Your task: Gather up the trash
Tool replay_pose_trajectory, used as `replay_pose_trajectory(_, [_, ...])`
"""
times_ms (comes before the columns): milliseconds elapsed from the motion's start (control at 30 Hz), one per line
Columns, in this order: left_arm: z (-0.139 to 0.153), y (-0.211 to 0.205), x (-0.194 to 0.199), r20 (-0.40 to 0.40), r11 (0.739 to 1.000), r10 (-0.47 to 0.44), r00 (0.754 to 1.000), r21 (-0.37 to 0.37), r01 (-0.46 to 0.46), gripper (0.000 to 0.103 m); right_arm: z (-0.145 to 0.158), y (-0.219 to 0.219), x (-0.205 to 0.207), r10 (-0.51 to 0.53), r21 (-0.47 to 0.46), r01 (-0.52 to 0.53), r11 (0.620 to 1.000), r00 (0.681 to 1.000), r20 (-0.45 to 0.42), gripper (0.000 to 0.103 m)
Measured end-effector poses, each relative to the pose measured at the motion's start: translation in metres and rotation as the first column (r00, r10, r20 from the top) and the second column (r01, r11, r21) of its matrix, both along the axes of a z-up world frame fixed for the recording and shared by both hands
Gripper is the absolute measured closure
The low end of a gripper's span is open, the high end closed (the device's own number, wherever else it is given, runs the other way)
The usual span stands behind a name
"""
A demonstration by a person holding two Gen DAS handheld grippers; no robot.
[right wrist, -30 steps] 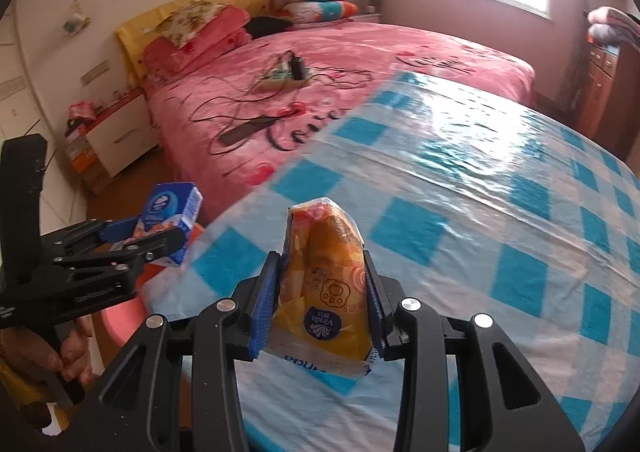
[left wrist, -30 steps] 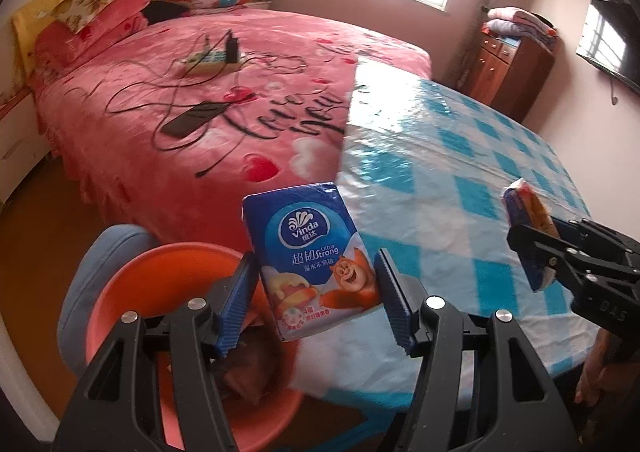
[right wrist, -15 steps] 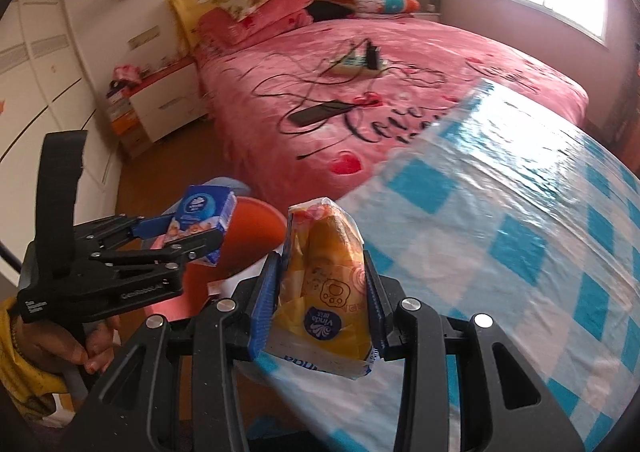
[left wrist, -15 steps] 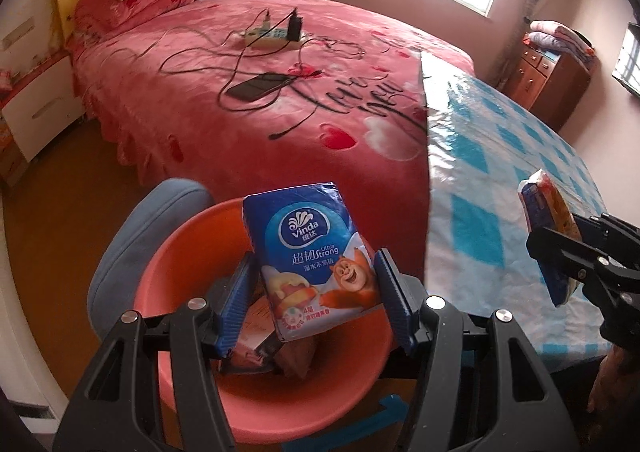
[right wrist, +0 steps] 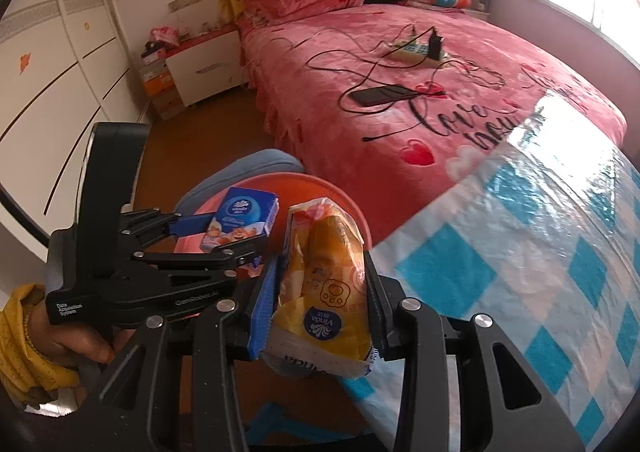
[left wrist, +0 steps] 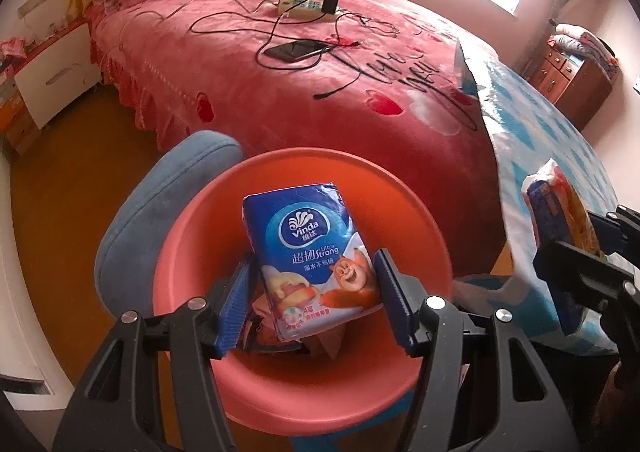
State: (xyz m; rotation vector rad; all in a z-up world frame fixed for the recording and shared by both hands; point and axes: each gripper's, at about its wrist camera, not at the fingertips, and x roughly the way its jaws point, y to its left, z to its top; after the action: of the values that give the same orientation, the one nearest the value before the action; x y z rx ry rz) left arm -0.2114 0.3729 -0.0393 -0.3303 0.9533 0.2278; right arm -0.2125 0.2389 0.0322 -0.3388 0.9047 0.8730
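Two packs are carried at once, one in each claw, and the orange basin (left wrist: 416,228) is my landmark. The left claw (left wrist: 316,302) is clenched on a blue tissue pack (left wrist: 310,264), which hangs right above the basin, tilted, over crumpled wrappers (left wrist: 320,340) at the bottom. Only the left wrist view looks down into the basin and shows this trash. The right claw (right wrist: 320,304) grips a yellow tissue pack (right wrist: 324,292), upright, beside the basin and at the edge of the desk (right wrist: 540,252) with the blue checked cloth. Only the right wrist view shows the person's hand (right wrist: 68,340) in a yellow sleeve (right wrist: 16,340), holding the left claw from below. Both claws point steeply downward. Behind the basin stands a pink bed (left wrist: 280,63).
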Motion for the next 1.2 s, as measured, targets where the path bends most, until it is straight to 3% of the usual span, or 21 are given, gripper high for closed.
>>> replay_pose_trajectory(300, [-0.014, 0.009, 0.001, -0.028, 1.000, 0.021, 0.999, -0.010, -0.021, 0.040, -0.015, 0.019, -0.002, 0.037, -0.030, -0.037, 0.999, 0.999, -0.016, 0.061])
replay_pose_trajectory(367, [-0.018, 0.012, 0.002, -0.045, 0.999, 0.045, 0.998, -0.002, -0.045, 0.029, -0.019, 0.023, 0.000, 0.046, -0.034, -0.047, 0.998, 0.998, -0.032, 0.052])
replay_pose_trajectory(433, [-0.021, 0.016, 0.001, -0.060, 0.998, 0.065, 0.996, 0.002, -0.066, 0.025, -0.021, 0.024, 0.002, 0.048, -0.023, -0.049, 0.999, 0.998, -0.050, 0.034])
replay_pose_trajectory(500, [-0.023, 0.020, 0.001, -0.069, 0.996, 0.084, 0.994, -0.002, -0.084, 0.021, -0.020, 0.020, 0.005, 0.037, 0.000, -0.038, 0.999, 0.997, -0.066, 0.024])
replay_pose_trajectory(633, [-0.016, 0.021, 0.001, -0.049, 0.995, 0.101, 0.994, 0.028, -0.100, 0.019, -0.011, 0.004, 0.015, -0.024, 0.040, 0.027, 0.999, 0.998, -0.065, 0.016])
replay_pose_trajectory(867, [0.015, 0.014, 0.008, 0.028, 0.987, 0.099, 0.995, 0.124, -0.102, 0.014, 0.009, -0.039, 0.037, -0.167, 0.119, 0.173, 0.978, 0.984, -0.056, 0.013])
replay_pose_trajectory(1200, [0.047, -0.012, 0.022, 0.118, 0.984, 0.039, 0.992, 0.165, -0.058, 0.009, 0.016, -0.098, 0.054, -0.315, 0.177, 0.318, 0.931, 0.948, -0.049, 0.012])
